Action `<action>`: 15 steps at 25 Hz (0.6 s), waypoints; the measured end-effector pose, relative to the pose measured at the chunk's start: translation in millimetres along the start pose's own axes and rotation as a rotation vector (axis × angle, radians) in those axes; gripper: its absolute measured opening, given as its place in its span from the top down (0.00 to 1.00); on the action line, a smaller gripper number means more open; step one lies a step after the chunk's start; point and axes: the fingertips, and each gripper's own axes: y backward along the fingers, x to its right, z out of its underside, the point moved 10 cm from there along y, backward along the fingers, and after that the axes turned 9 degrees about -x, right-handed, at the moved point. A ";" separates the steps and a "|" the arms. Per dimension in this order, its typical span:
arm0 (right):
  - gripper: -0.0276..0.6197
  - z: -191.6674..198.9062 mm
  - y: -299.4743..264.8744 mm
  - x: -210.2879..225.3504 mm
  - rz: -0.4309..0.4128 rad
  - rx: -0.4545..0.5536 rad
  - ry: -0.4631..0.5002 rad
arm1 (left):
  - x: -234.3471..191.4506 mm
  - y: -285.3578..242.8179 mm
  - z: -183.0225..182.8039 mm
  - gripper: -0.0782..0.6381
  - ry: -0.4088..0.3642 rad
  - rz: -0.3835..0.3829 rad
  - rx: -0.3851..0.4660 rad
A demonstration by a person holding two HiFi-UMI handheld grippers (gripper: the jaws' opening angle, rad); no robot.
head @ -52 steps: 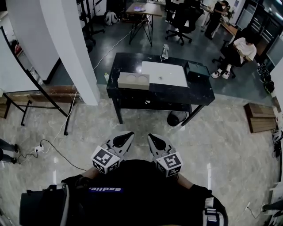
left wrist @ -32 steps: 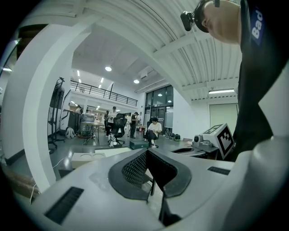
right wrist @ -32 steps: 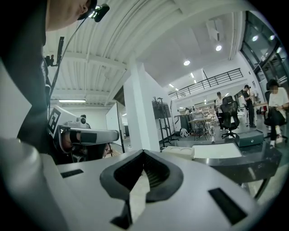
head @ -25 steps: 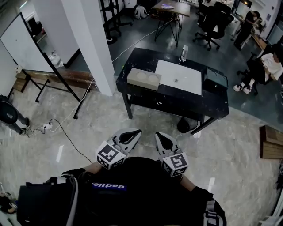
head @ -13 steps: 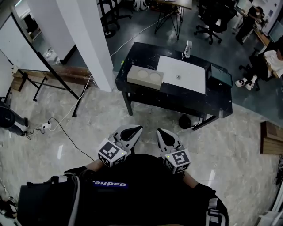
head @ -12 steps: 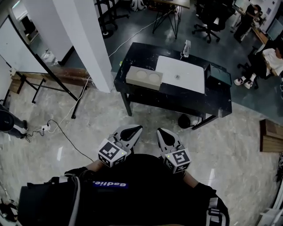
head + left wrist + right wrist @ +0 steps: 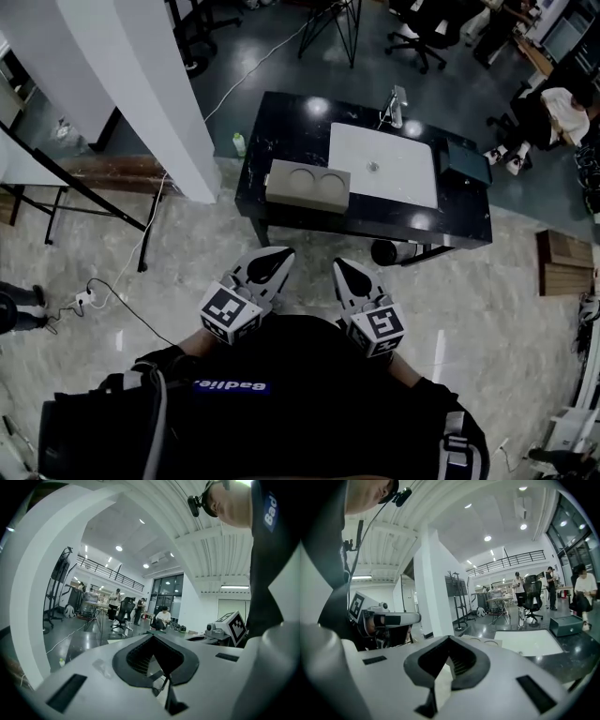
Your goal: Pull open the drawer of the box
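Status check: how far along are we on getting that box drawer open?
Done: nothing visible. In hand: the left gripper and right gripper sit by the person's torso, jaws together and empty, with floor between them and the black table. Remaining: walk up, find the drawer, which I cannot make out on the dark box or the grey block from here, grip it and pull.

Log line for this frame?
phase: pre-reach | left gripper: shut, empty | right gripper: shut, empty | dark box: right end of table, untouched
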 end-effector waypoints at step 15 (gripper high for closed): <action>0.96 -66.6 -101.7 10.9 0.144 -0.027 -0.030 | -144.0 -6.5 -14.1 0.89 0.094 0.035 -0.005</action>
